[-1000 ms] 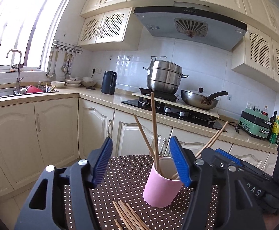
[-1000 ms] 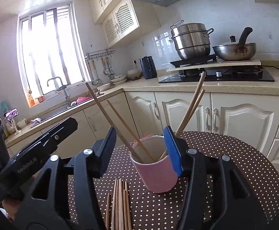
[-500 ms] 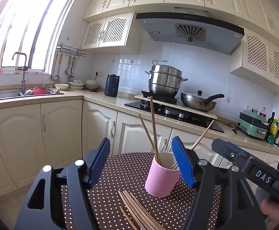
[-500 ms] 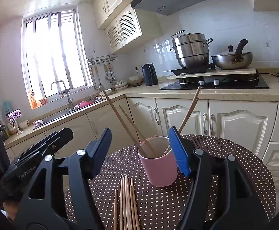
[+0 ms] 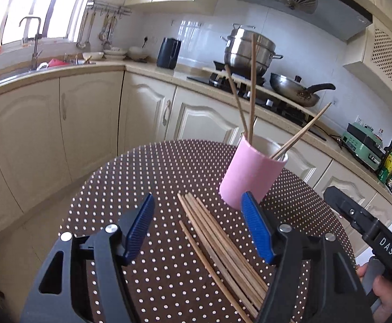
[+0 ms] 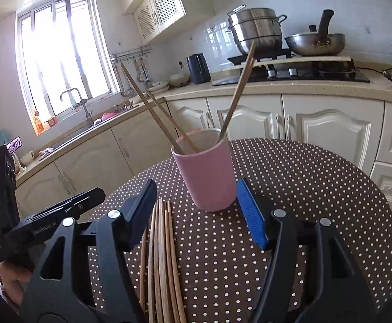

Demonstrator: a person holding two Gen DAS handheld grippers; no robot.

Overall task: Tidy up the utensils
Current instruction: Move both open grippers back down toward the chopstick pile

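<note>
Grippers lower than 1 second back: left gripper [image 5: 197, 224] and right gripper [image 6: 196, 212] gaping, empty, above loose chopsticks [image 5: 223, 245]; cup [image 6: 205, 172] holding 3.

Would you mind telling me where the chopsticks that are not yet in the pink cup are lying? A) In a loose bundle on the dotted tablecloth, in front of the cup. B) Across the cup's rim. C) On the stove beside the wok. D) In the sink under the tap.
A: the loose chopsticks lie flat on the dotted tablecloth, on the near side of the pink cup.
</note>
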